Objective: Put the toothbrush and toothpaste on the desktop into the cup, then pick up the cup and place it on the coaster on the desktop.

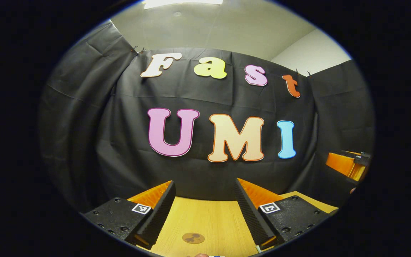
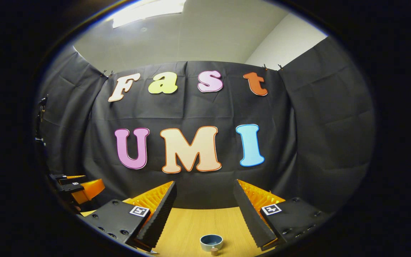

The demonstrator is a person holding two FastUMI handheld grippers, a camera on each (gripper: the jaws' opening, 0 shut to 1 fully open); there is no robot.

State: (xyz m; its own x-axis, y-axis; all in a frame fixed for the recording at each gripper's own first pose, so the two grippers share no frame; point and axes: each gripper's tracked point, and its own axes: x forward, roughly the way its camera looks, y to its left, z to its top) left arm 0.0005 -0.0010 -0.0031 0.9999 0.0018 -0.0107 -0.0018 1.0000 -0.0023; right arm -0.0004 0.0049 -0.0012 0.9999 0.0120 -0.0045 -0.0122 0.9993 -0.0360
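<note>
A round brown coaster (image 1: 193, 238) lies flat on the wooden desktop (image 1: 205, 217), low in the left gripper view between my own fingers. My left gripper (image 1: 205, 185) is open and holds nothing, raised above the desk and facing the back wall. In the right gripper view a low blue-grey cup (image 2: 211, 242) stands upright on the desktop (image 2: 198, 223), with a small brown object (image 2: 214, 251) just in front of it. My right gripper (image 2: 204, 185) is also open and empty, hovering short of the cup.
The black cloth wall closes off the back and sides of the desk. The right gripper (image 1: 348, 166) appears at the far right of the left gripper view. At the far left of the right gripper view is the left gripper (image 2: 80, 188).
</note>
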